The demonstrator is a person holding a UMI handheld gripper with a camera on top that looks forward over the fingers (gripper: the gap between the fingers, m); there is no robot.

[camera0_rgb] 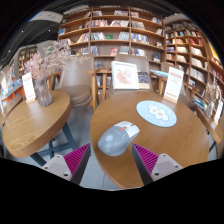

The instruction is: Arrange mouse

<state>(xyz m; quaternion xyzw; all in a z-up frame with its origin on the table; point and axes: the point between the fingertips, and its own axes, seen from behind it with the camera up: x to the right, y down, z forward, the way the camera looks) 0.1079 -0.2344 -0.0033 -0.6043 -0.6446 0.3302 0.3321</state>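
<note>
A grey and white computer mouse (118, 138) lies near the left rim of a round wooden table (170, 145). My gripper (112, 149) is open. The mouse's near end sits between the fingertips, and its body reaches on ahead of them. The left magenta pad (77, 157) stands clear of the mouse with a gap. The right magenta pad (146, 156) is close by the mouse's right side. Beyond the mouse, a round pale blue mat (157, 113) rests on the same table with small white items on it.
A second round wooden table (28, 125) stands to the left across a gap of grey floor, bearing a vase of pale flowers (45, 68) and a card. Upright display signs (125, 75) (174, 84) stand at the far table edge. Bookshelves (115, 35) line the back.
</note>
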